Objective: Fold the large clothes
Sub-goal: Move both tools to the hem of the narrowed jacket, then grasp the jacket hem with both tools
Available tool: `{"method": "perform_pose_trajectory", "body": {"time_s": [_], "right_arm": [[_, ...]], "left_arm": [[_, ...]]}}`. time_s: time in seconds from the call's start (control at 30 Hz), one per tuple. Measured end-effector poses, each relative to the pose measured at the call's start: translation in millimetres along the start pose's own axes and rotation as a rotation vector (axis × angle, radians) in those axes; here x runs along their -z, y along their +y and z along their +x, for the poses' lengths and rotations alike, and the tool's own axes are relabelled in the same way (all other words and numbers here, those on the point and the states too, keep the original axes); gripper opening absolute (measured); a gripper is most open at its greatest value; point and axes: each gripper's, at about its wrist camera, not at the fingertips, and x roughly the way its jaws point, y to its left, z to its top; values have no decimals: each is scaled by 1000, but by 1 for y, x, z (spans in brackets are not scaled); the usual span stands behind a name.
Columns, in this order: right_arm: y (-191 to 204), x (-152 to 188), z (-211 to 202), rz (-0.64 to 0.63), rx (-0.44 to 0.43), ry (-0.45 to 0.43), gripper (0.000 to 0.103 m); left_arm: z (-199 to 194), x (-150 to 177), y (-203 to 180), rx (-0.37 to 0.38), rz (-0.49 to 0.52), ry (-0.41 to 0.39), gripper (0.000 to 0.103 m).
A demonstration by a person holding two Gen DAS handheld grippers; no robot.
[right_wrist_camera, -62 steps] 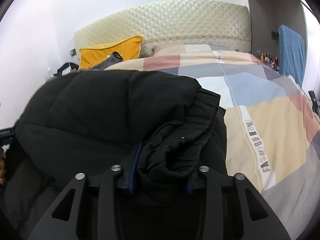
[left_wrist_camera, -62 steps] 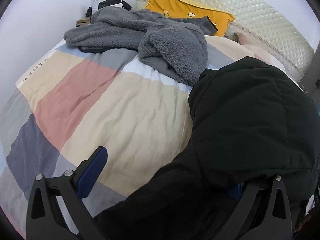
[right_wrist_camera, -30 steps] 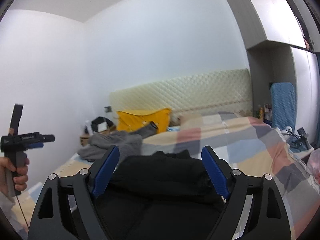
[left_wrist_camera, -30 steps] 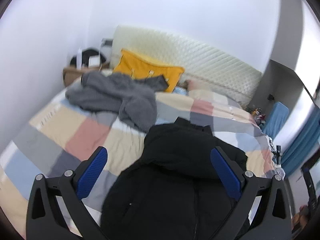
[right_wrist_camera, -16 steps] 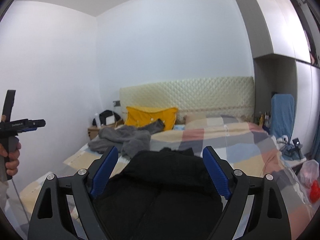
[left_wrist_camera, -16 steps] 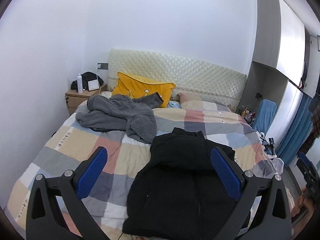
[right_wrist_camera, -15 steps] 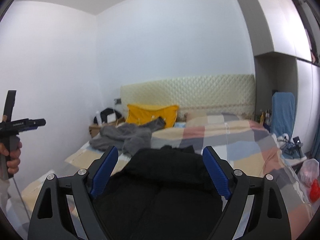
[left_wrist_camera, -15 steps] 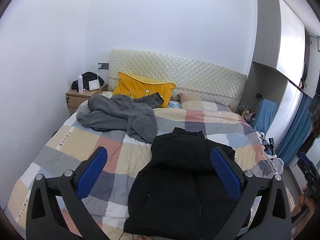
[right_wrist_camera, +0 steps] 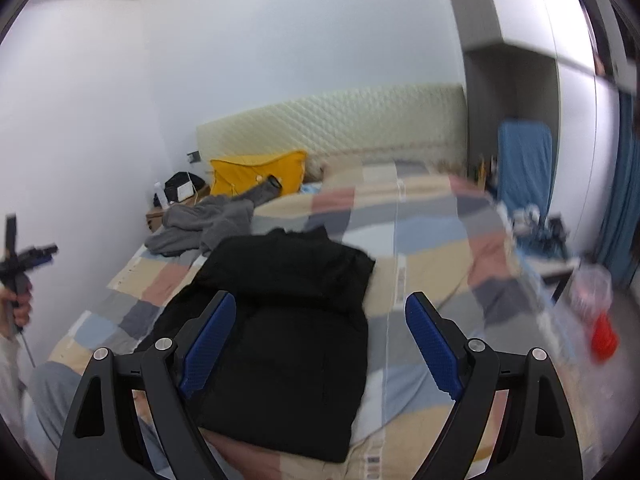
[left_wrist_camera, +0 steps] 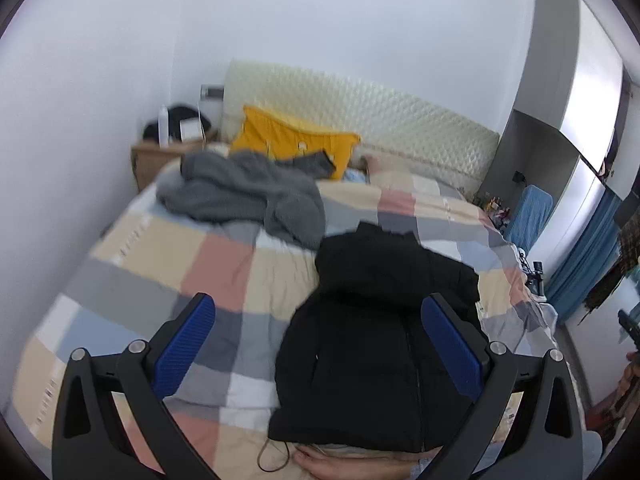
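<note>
Change: you have tipped both views back down toward the bed (left_wrist_camera: 132, 248) since half a second ago, and the black jacket (left_wrist_camera: 384, 320) fills more of each.
Meaning: that probably sets up the next fold, judging by the hem still lying long.
Left tongs (left_wrist_camera: 316, 344): spread wide, holding nothing, above the jacket's lower half.
Right tongs (right_wrist_camera: 318, 344): equally wide, empty, over the same garment.
Jacket: puffy, matte, its top already doubled over, zip running down the middle; it lies at the bed's near edge.
Other cloth: a fuzzy grey fleece (left_wrist_camera: 248, 196) crumpled near the yellow pillow (left_wrist_camera: 292, 140).
Bedding: soft checked quilt, lightly creased.
</note>
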Motion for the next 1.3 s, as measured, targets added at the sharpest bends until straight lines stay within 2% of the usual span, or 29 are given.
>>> {"method": "perform_pose_trajectory", "body": {"time_s": [0.2,0.37,0.5,0.73,0.97,1.07,1.13,1.23,1.3], "right_arm": [[-44,53,43,125,-88,100,86],[-60,89,75,169,-148,183,82],[-59,116,108,184,-174,264,82],[-68,170,171,285,-189,416,82],[-87,216,219,388,-161,520,83],[-88,226,235,417,-158,534,86],[-89,227,240,437,-159,532,89],[-89,226,239,459,-176,525,91],[-88,225,233,471,-231,507,91]], "left_arm": [[63,44,30,51,-73,114,102],[101,77,46,64,-73,173,102],[130,102,62,85,-103,229,102],[181,151,92,135,-191,329,102],[214,184,120,188,-301,373,102],[224,196,134,266,-389,377,101],[230,203,137,338,-441,386,97],[236,208,127,422,-454,417,96],[238,209,113,486,-435,432,95]]}}
